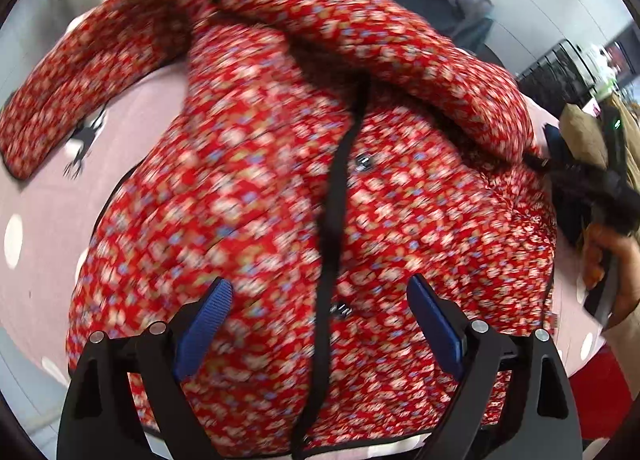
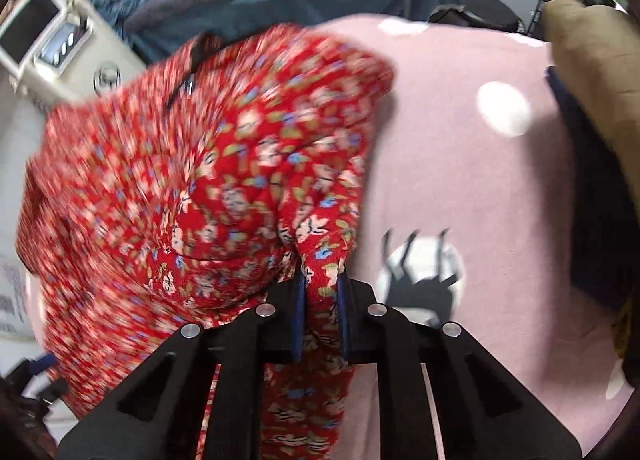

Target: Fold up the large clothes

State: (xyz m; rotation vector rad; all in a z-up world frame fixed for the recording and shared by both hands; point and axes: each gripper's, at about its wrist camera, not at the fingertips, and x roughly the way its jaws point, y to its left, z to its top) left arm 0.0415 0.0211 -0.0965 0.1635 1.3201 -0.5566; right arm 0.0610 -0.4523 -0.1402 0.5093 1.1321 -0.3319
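Right gripper (image 2: pixel 321 292) pinching blurred floral jacket (image 2: pixel 192 187)

Matt quilted cloth jacket (image 1: pixel 280 187)

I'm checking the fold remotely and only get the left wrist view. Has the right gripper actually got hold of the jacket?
Observer: Yes. The right gripper is shut on a bunched fold of the red floral jacket.
Operator: Is that fold lifted?
Observer: It looks raised off the pink blanket, draping down to the left.
Operator: Anything beside that gripper?
Observer: Bare blanket with a black animal print to its right; nothing between them.
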